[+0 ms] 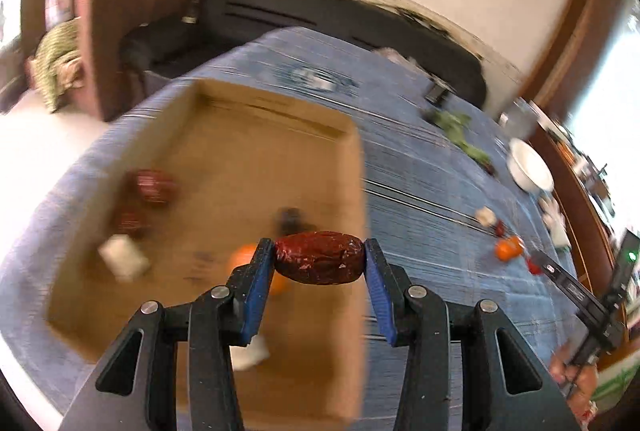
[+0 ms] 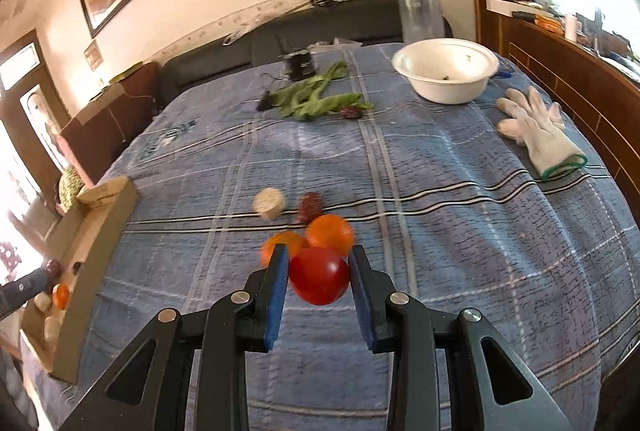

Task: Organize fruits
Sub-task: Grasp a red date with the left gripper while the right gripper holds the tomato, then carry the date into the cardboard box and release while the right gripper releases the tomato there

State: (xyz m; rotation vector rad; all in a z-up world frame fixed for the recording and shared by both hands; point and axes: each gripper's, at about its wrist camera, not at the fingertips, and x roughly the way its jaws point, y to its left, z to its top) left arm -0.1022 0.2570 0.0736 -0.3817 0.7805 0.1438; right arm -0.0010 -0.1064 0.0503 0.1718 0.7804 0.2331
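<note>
My left gripper [image 1: 319,257] is shut on a dark red date [image 1: 319,262] and holds it above the cardboard box [image 1: 352,171]. In the box lie two more dates [image 1: 154,185], an orange fruit [image 1: 244,257] and white pieces [image 1: 122,257]. My right gripper [image 2: 319,271] is shut on a red tomato [image 2: 319,275] just above the blue cloth. Behind it lie two orange fruits [image 2: 331,234], a date [image 2: 310,206] and a white piece [image 2: 270,204]. The box [image 2: 100,231] shows at the left in the right wrist view.
A white bowl [image 2: 446,69] stands at the far right of the bed. Green pods [image 2: 316,97] with a date lie far middle. A white glove [image 2: 538,131] lies at the right. A wooden ledge runs along the right side.
</note>
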